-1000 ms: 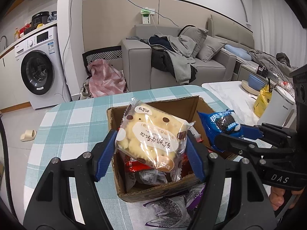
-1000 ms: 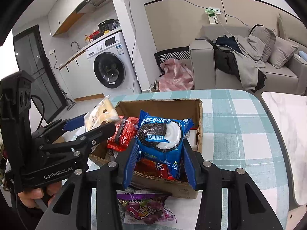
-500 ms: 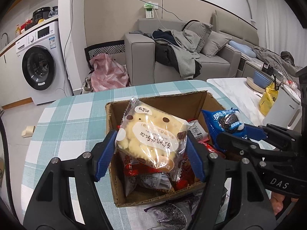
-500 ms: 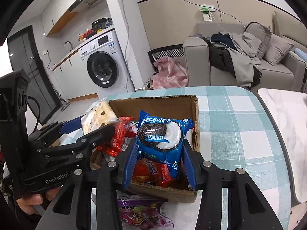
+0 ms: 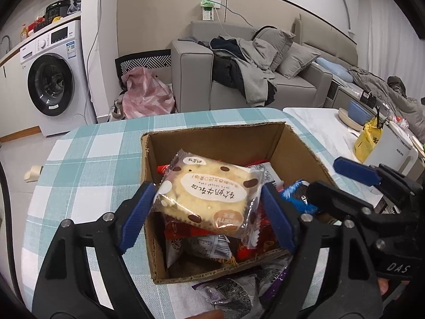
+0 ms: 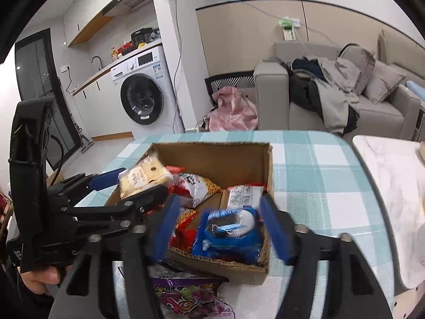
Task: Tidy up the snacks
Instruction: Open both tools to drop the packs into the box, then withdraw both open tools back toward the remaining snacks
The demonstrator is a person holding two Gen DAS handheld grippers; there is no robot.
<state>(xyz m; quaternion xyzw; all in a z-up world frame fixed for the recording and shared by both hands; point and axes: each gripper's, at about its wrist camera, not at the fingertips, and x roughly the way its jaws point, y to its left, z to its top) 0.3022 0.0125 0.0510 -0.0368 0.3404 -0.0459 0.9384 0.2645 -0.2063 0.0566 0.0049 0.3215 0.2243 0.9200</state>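
Observation:
An open cardboard box (image 5: 212, 133) (image 6: 212, 156) of snack packets stands on the teal checked tablecloth (image 5: 87, 159). My left gripper (image 5: 207, 189) hovers over the box's near left part and its jaws are opening. A yellow cake packet (image 5: 209, 196) (image 6: 143, 176) lies tilted and loose between them, over the red packets below. My right gripper (image 6: 220, 199) is over the near right corner, its jaws also opening. The blue Oreo packet (image 6: 228, 228) (image 5: 294, 199) sits blurred in the box between its fingers, with a gap on each side.
A purple snack packet (image 6: 186, 295) (image 5: 239, 292) lies on the cloth in front of the box. To the right a white marble table (image 5: 332, 125) carries a white appliance (image 5: 390, 151) and a yellow bag (image 5: 368, 141). A sofa and a washing machine stand behind.
Both pairs of jaws have widened. The Oreo packet has left the right gripper and dropped into the box. The cake packet has tipped flatter between the left fingers.

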